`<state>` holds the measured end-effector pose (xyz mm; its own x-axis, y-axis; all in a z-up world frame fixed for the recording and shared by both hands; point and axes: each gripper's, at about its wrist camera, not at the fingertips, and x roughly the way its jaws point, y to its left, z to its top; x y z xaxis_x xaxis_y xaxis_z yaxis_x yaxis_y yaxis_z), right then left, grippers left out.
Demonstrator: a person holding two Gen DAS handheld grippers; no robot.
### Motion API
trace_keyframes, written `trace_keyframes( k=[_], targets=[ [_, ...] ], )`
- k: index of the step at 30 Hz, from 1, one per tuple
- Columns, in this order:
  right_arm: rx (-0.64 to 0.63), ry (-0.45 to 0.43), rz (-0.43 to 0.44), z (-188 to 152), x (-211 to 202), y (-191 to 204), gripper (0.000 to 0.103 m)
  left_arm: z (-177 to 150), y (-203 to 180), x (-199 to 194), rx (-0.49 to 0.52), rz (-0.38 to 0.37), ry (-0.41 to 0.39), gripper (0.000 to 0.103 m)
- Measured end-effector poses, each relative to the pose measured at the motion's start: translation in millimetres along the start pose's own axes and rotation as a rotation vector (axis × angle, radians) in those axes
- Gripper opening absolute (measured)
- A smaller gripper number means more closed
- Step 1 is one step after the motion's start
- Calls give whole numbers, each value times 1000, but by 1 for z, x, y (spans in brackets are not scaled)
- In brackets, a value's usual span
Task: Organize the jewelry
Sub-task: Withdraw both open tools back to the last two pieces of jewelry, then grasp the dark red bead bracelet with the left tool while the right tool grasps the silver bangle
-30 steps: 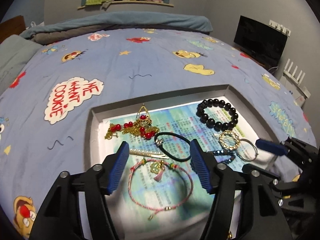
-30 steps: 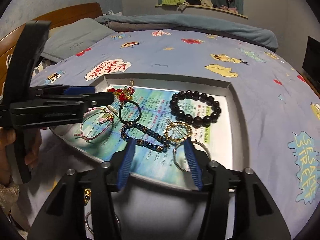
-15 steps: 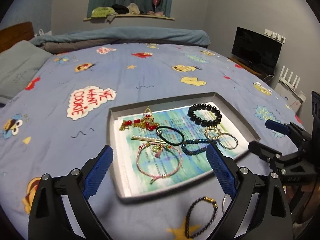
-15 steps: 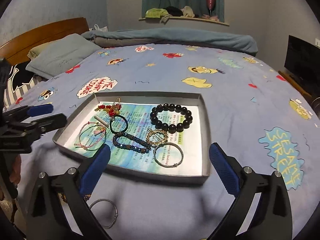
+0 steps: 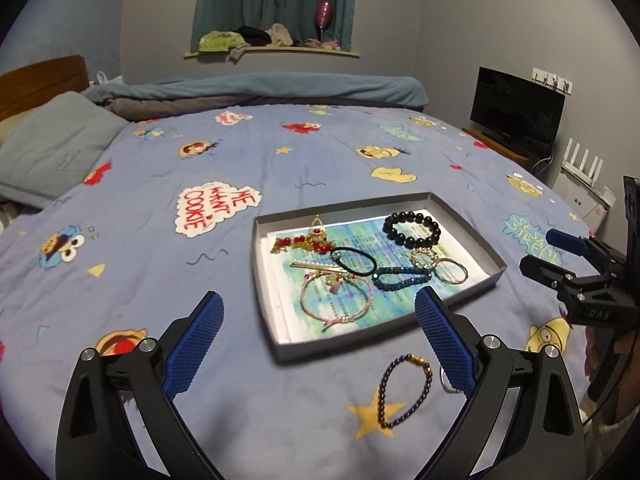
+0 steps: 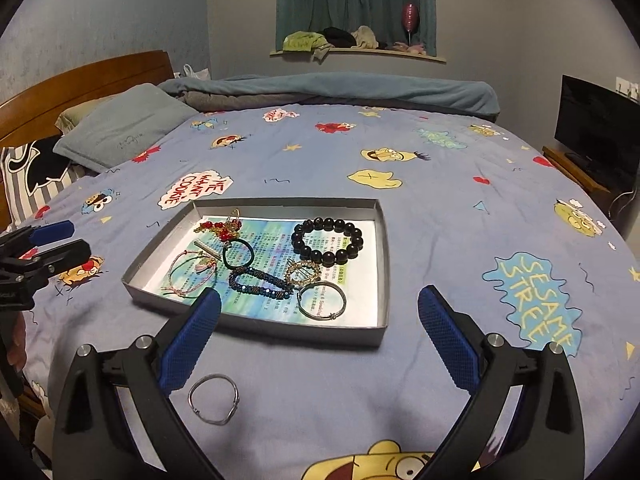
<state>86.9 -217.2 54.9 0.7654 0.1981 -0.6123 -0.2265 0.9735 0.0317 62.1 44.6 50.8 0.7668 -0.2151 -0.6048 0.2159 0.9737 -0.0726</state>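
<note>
A shallow grey tray [image 5: 464,224] [image 6: 256,324] lined with a printed sheet lies on the bed. In it are a black bead bracelet [image 5: 412,230] [image 6: 327,239], a pink cord bracelet [image 5: 336,304] [image 6: 192,276], a blue bead bracelet [image 5: 400,278] [image 6: 260,282], a black hair tie [image 5: 354,260], a red and gold ornament [image 5: 304,242] and a silver bangle [image 6: 322,300]. Outside the tray, on the bedspread, lie a dark bead bracelet [image 5: 404,390] and a silver ring bangle [image 6: 214,398]. My left gripper [image 5: 318,336] and right gripper [image 6: 320,334] both stand wide open and hold nothing, near the tray's front edge.
The blue cartoon bedspread [image 5: 160,184] covers the bed, with a grey pillow [image 5: 52,148] at the left and a rolled blanket [image 6: 340,92] at the far end. A television [image 5: 516,112] stands on the right. A person's hand [image 6: 16,344] holds the left gripper.
Both grippers have opened wide and drawn back and up from the tray. The pink cord bracelet and the silver bangle, earlier between the fingers, now lie in the tray, well beyond them.
</note>
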Motion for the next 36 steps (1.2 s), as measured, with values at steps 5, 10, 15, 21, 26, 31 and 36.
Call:
trace_keyframes(
  k=[5, 10, 15, 21, 26, 31, 36],
  targets=[
    [3, 0, 2, -5, -11, -2, 97, -11, 1, -15, 5, 18, -14, 96],
    [8, 4, 2, -11, -19, -3, 97, -23, 1, -22, 4, 16, -8, 96],
    [8, 18, 7, -19, -23, -2, 97, -36, 0, -24, 3, 13, 6, 96],
    [2, 33, 11, -30, -25, 0, 97, -53, -2, -22, -5, 8, 33, 96],
    [-4, 49, 24, -39, -23, 5, 97, -67, -4, -18, -3, 12, 59, 96],
    [-10, 63, 40, -49, -20, 11, 97, -79, -5, -15, -11, 4, 78, 96],
    [-16, 88, 51, -61, -15, 13, 97, -90, -12, -5, 1, -14, 100, 96]
  ],
)
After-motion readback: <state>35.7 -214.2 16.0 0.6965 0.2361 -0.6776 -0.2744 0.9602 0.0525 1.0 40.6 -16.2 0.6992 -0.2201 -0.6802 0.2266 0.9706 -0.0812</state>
